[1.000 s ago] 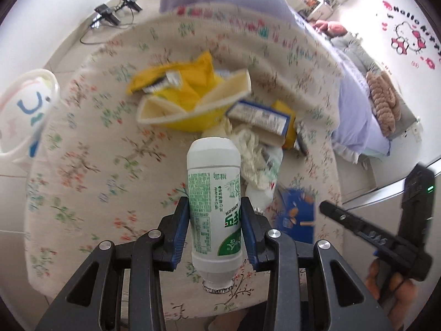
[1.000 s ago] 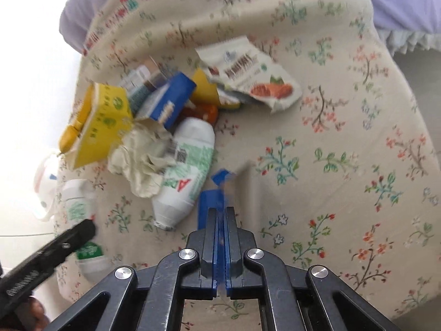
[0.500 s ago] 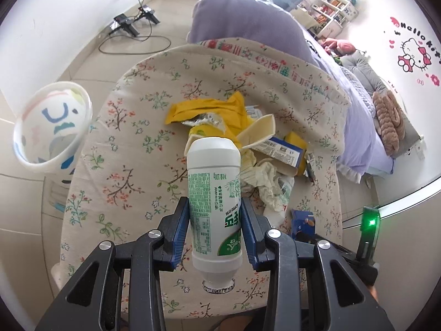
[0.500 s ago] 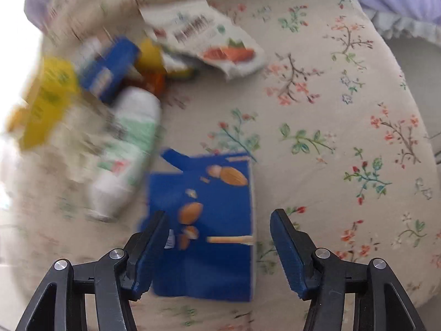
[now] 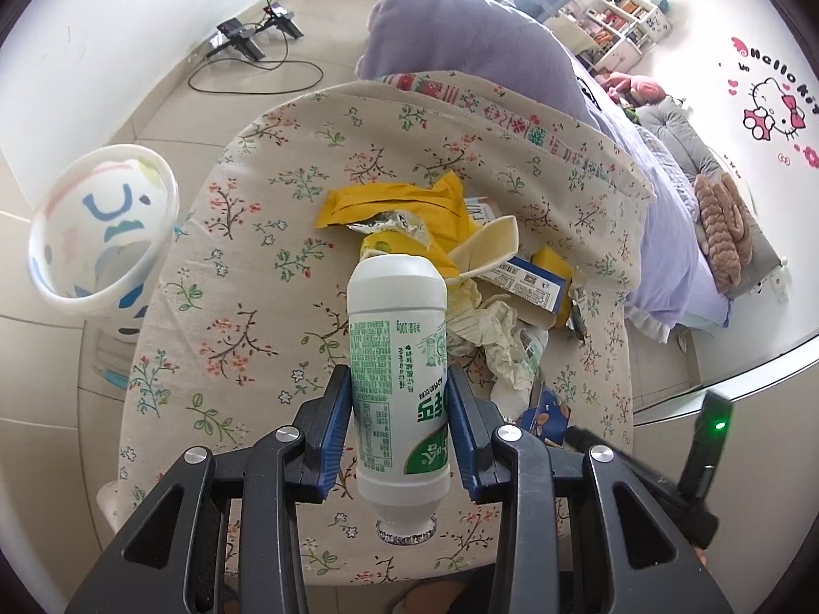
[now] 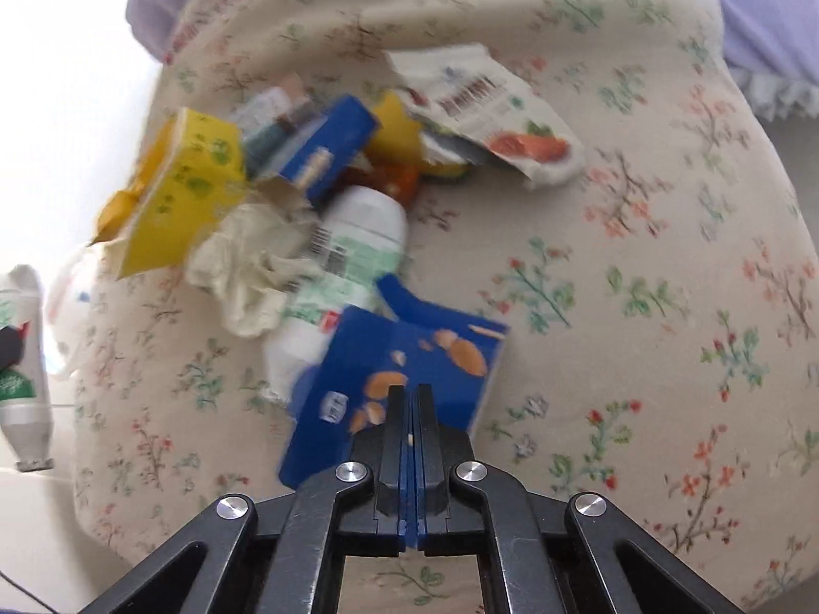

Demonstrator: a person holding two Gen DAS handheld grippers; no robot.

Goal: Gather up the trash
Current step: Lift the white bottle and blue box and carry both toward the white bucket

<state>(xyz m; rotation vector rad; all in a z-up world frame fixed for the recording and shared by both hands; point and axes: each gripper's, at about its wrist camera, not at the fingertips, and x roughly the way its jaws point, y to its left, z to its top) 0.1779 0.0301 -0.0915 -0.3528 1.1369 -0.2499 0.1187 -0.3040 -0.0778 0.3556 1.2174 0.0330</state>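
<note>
**Both grippers loaded over the trash pile**

Here the left gripper point(image 5: 399, 430) clamps a white bottle point(image 5: 398, 373) above the floral cloth point(image 5: 240, 266) — only its view shows the bin point(image 5: 97, 225). The right gripper point(image 6: 413, 409), jaws pinched together, grips a blue packet point(image 6: 409, 358) beside the pile.

Between the fingers of the left hand-held gripper point(image 5: 399, 427) a drink bottle point(image 5: 396, 358) is held above the cloth-covered counter point(image 5: 230, 276), its mouth pointing back toward the camera. Ahead of it and slightly right, a heap of trash lies on the counter: a torn snack bag point(image 5: 394, 204) farthest, a carton point(image 5: 522, 281) and crumpled paper point(image 5: 501, 343) nearer. Left of this gripper, beside the counter's edge, stands a waste bin point(image 5: 102, 230). The right hand-held gripper point(image 6: 413, 409) is pinched on the near edge of a flattened snack box point(image 6: 409, 373); just beyond and left, a second bottle point(image 6: 348, 266) lies against the crumpled paper point(image 6: 245, 266). A bed point(image 5: 640, 153) lies to the right, behind the counter.
</note>
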